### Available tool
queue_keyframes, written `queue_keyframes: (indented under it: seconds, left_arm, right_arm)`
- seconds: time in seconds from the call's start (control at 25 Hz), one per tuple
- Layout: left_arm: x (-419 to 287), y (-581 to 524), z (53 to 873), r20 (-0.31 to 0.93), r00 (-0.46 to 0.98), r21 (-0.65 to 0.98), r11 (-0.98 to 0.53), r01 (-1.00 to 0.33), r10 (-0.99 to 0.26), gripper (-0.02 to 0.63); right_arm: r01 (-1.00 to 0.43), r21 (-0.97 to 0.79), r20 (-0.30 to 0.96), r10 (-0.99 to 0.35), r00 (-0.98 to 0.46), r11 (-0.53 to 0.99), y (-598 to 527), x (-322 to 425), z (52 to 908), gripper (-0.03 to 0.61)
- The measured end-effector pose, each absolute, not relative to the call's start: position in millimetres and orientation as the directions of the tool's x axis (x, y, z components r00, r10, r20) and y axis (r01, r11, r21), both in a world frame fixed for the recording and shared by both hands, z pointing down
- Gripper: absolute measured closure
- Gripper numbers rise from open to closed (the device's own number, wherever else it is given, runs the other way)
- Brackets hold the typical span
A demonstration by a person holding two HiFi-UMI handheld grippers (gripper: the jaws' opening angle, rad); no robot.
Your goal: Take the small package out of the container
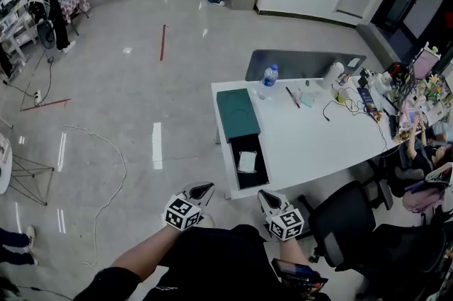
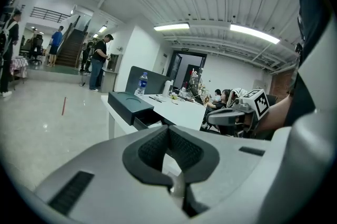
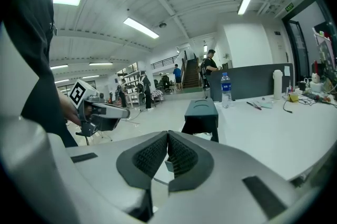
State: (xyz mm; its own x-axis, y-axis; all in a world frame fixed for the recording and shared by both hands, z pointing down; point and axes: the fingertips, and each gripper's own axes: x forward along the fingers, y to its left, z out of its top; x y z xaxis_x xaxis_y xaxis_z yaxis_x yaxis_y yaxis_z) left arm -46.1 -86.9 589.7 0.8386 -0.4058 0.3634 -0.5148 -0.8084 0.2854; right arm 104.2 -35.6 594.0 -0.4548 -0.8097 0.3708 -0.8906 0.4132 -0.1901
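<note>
A dark green container [image 1: 249, 163] stands open at the near left end of the white table [image 1: 318, 144]. Its lid [image 1: 237, 114] lies just beyond it. The small white package [image 1: 247, 161] lies inside the open box. Both grippers hang close to my body, short of the table edge. The left gripper [image 1: 202, 190] is shut and empty, its pads meeting [image 2: 168, 130]. The right gripper [image 1: 267, 197] is also shut with nothing in it [image 3: 167, 136]. The container shows ahead in the left gripper view [image 2: 129, 104] and in the right gripper view [image 3: 201, 112].
A water bottle [image 1: 268, 80], pens, cables and desk clutter sit toward the table's far and right side. A black office chair [image 1: 347, 222] stands right of me. A person sits at the right end. A white cable [image 1: 106, 158] trails over the floor at left.
</note>
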Motion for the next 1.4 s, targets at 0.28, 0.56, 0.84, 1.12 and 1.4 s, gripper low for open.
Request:
queue_keyframes:
  seconds: [0.28, 0.56, 0.84, 1.12, 1.4]
  left_arm:
    - [-56, -101, 594, 0.375, 0.841, 0.298, -0.809, -0.507, -0.39, 0.606]
    - [-53, -115, 599, 0.388, 0.831, 0.309, -0.793, -0.524, -0.398, 0.606]
    - [-46, -129, 597, 0.389, 0.816, 0.318, -0.768, -0.555, -0.428, 0.606]
    - [-44, -144, 599, 0.387, 0.788, 0.331, -0.726, -0.603, -0.478, 0.606]
    - [-51, -156, 603, 0.392, 0.746, 0.344, -0.666, -0.661, -0.538, 0.606]
  right_arm:
    - [-0.907, -0.176, 0.402, -0.813, -0.422, 0.383, -59, 105, 596, 0.552]
    - [-0.906, -0.197, 0.455, -0.784, -0.422, 0.374, -77, 113, 611, 0.552]
    - [-0.882, -0.172, 0.519, -0.72, -0.46, 0.44, -108, 117, 621, 0.552]
    - [-0.838, -0.137, 0.587, -0.638, -0.498, 0.528, -137, 117, 632, 0.552]
    - [-0.782, -0.057, 0.727, -0.512, -0.458, 0.62, -158, 115, 658, 0.552]
